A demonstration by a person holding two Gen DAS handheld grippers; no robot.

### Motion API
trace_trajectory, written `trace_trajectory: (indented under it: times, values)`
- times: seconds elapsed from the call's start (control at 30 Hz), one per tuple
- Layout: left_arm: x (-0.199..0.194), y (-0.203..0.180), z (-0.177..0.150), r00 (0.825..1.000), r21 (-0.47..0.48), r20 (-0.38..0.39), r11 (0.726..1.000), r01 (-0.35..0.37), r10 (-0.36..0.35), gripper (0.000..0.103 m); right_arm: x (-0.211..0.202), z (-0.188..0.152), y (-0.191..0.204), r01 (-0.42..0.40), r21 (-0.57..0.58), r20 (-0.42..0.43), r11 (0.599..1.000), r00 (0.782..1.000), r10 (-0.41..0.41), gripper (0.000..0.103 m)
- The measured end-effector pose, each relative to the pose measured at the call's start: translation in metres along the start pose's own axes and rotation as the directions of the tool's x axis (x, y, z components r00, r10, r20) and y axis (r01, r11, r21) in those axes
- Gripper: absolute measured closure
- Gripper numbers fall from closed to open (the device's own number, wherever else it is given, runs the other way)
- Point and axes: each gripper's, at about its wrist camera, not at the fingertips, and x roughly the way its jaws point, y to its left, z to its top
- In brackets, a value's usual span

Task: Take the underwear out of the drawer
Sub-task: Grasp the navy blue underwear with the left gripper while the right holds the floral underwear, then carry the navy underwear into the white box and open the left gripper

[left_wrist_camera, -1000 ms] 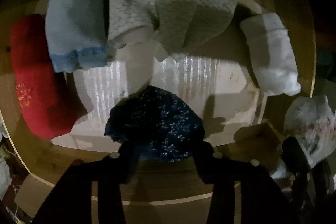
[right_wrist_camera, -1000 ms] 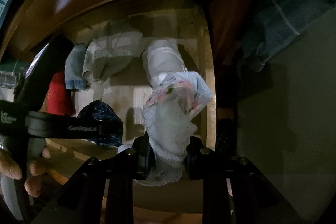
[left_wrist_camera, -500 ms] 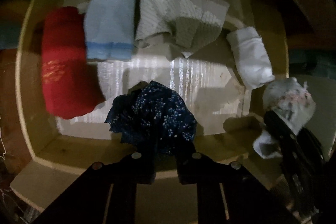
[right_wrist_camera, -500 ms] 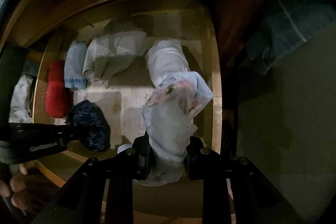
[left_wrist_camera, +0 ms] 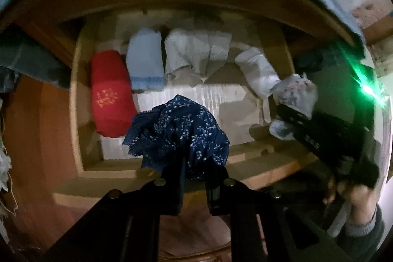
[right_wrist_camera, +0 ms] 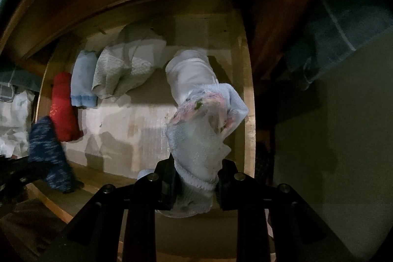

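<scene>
Above the drawer point(left_wrist_camera: 76, 100) our 2 hand-held grippers point(left_wrist_camera: 194, 178) point(right_wrist_camera: 196, 178) each clamp 1 piece, navy point(left_wrist_camera: 179, 134) and floral point(right_wrist_camera: 203, 134); we count 4 left inside.

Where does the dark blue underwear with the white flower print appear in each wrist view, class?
Left wrist view: dark blue flower-print underwear at lower centre, pinched in the left gripper.
Right wrist view: the same piece at the far left edge, blurred.
Shared landmark: the red folded garment beside it in the wooden drawer.
</scene>
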Motion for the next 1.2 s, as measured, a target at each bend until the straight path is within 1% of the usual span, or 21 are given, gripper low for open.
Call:
trace_trajectory:
  times: [0.07,0.13,0.2,0.37,0.53,0.6,0.63,0.67,0.7,0.73,0.8,0.87,0.93,0.97,1.07,1.13,1.2]
  values:
    - [-0.015,-0.001,-0.006,0.999,0.018,0.039,1.000,0.002,-0.002,0.090,0.000,0.000,0.002,0.006,-0.005,0.001,1.000,1.000,-0.006,0.081]
    - [-0.023,-0.004,-0.012,0.997,0.040,0.074,0.999,0.004,-0.007,0.090,0.001,0.000,0.003,0.010,-0.010,-0.001,1.000,1.000,-0.010,0.081]
    - [-0.035,-0.006,-0.017,0.994,0.056,0.107,0.998,-0.009,0.003,0.090,0.002,0.000,0.004,0.016,-0.013,-0.001,1.000,1.000,-0.016,0.081]
    - [-0.062,-0.007,-0.026,0.989,0.090,0.146,0.996,-0.005,-0.008,0.090,0.003,0.000,0.006,0.022,-0.021,-0.004,1.000,1.000,-0.022,0.081]
    - [-0.096,-0.013,-0.031,0.977,0.146,0.210,0.989,-0.006,-0.025,0.090,0.004,0.000,0.004,0.021,-0.017,-0.009,1.000,1.000,-0.021,0.081]
    - [-0.124,-0.017,-0.032,0.966,0.163,0.253,0.987,0.002,-0.044,0.090,0.005,0.000,0.005,0.023,-0.020,-0.012,1.000,1.000,-0.023,0.081]
    - [-0.131,-0.018,-0.031,0.962,0.168,0.268,0.986,0.003,-0.048,0.090,0.006,0.000,0.005,0.023,-0.021,-0.016,1.000,1.000,-0.023,0.081]
    - [-0.149,-0.020,-0.030,0.952,0.176,0.300,0.984,-0.001,-0.053,0.090,0.006,0.000,0.005,0.023,-0.023,-0.017,0.999,1.000,-0.023,0.081]
    - [-0.158,-0.021,-0.028,0.947,0.180,0.317,0.984,-0.003,-0.055,0.090,0.006,0.000,0.006,0.024,-0.025,-0.017,0.999,1.000,-0.024,0.081]
    - [-0.178,-0.023,-0.025,0.932,0.184,0.356,0.983,-0.001,-0.066,0.090,0.006,0.000,0.006,0.026,-0.028,-0.017,0.999,0.999,-0.027,0.081]
    - [-0.203,-0.026,-0.018,0.914,0.198,0.396,0.980,0.008,-0.087,0.090,0.007,0.000,0.006,0.024,-0.028,-0.018,0.999,1.000,-0.025,0.081]
    - [-0.231,-0.030,-0.007,0.887,0.200,0.451,0.980,0.005,-0.096,0.090,0.007,0.000,0.005,0.024,-0.025,-0.020,0.999,1.000,-0.025,0.081]
    - [-0.249,-0.034,0.005,0.870,0.212,0.482,0.977,0.004,-0.108,0.090,0.007,0.000,0.004,0.021,-0.020,-0.023,1.000,1.000,-0.021,0.081]
    - [-0.258,-0.036,0.015,0.861,0.206,0.498,0.979,-0.005,-0.101,0.090,0.007,0.000,0.004,0.018,-0.018,-0.023,1.000,1.000,-0.018,0.081]
    - [-0.273,-0.038,0.038,0.845,0.186,0.532,0.982,-0.046,-0.061,0.090,0.007,0.000,0.004,0.019,-0.017,-0.022,1.000,1.000,-0.020,0.081]
    - [-0.274,-0.042,0.056,0.843,0.186,0.537,0.979,-0.086,-0.028,0.090,0.008,0.001,0.005,0.017,-0.017,-0.025,1.000,1.000,-0.017,0.081]
    - [-0.272,-0.040,0.068,0.837,0.167,0.547,0.981,-0.103,-0.005,0.090,0.008,0.001,0.005,0.018,-0.019,-0.027,1.000,0.999,-0.019,0.081]
